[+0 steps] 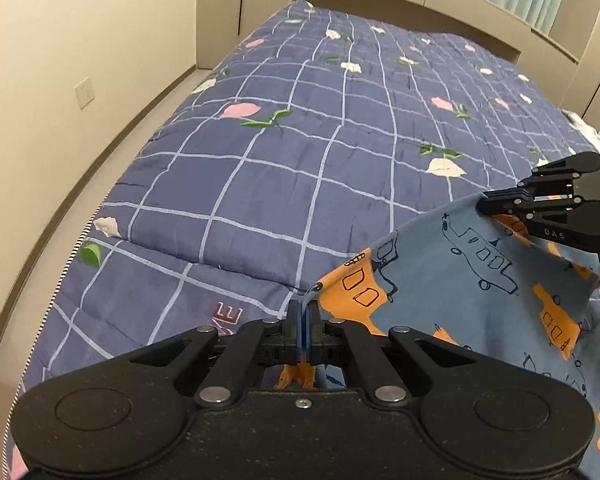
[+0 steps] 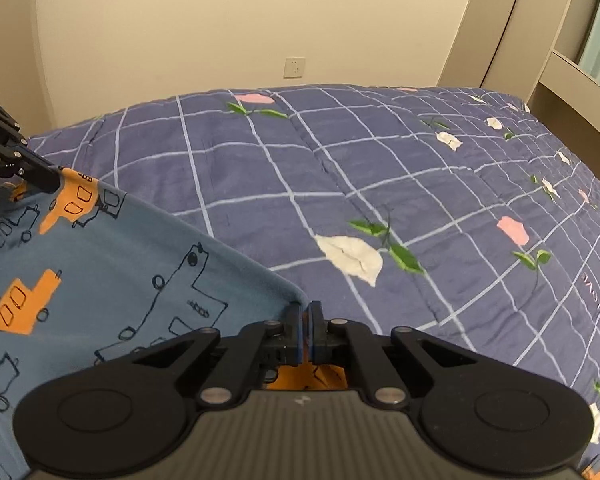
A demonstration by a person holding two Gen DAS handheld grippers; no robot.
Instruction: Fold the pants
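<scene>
The pants [image 1: 472, 280] — blue cloth printed with orange and outlined cars — hang stretched between both grippers at the lower right of the left wrist view, over the near part of the bed. The left gripper [image 1: 304, 320] has its fingers together, clamped on one corner of the cloth edge; the right gripper [image 2: 305, 322] pinches the other corner the same way. The taut top edge runs straight between them. Beyond it the checked blue quilt [image 2: 380, 168] lies broad and flat to the headboard [image 1: 440, 4], open on all sides. The right gripper's arm reads "DAS"; red letters on the quilt are too partial to read.
</scene>
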